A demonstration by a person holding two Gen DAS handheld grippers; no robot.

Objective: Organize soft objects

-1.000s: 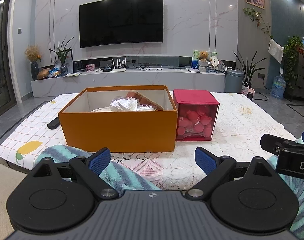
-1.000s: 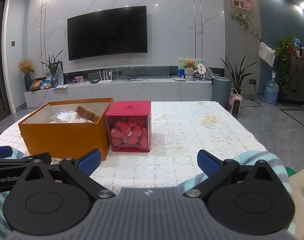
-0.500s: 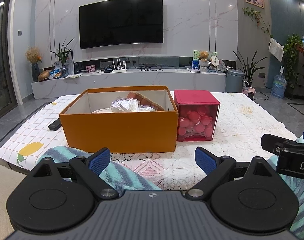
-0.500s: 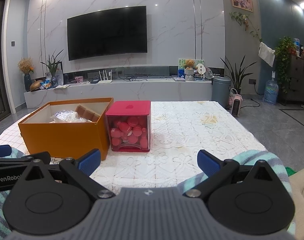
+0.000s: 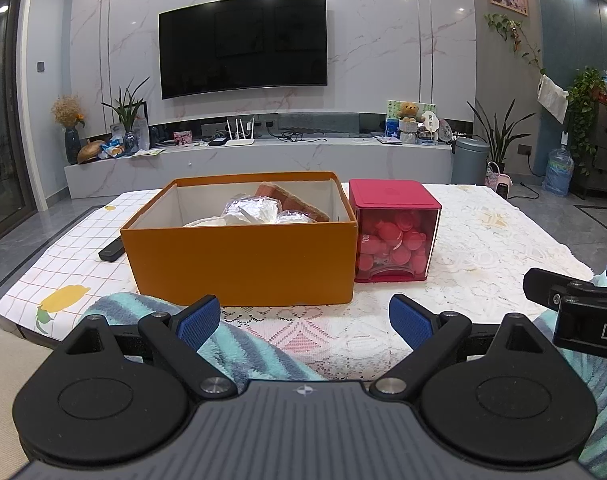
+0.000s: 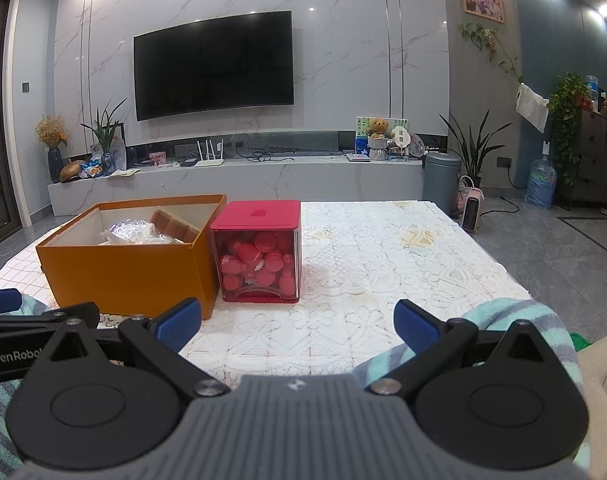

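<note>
A teal and grey striped fleece blanket lies along the table's near edge, under both grippers; its right end shows in the right wrist view. My left gripper hovers open just above it, nothing between its blue pads. My right gripper is open too, level with the left one and to its right. Behind the blanket stands an open orange box holding plastic-wrapped items and a brown piece.
A red-lidded clear cube full of red pieces sits against the box's right side. A black remote lies left of the box. The lace tablecloth stretches to the right. A TV wall stands behind.
The left wrist view has shifted very slightly; both grippers stay open in about the same place.
</note>
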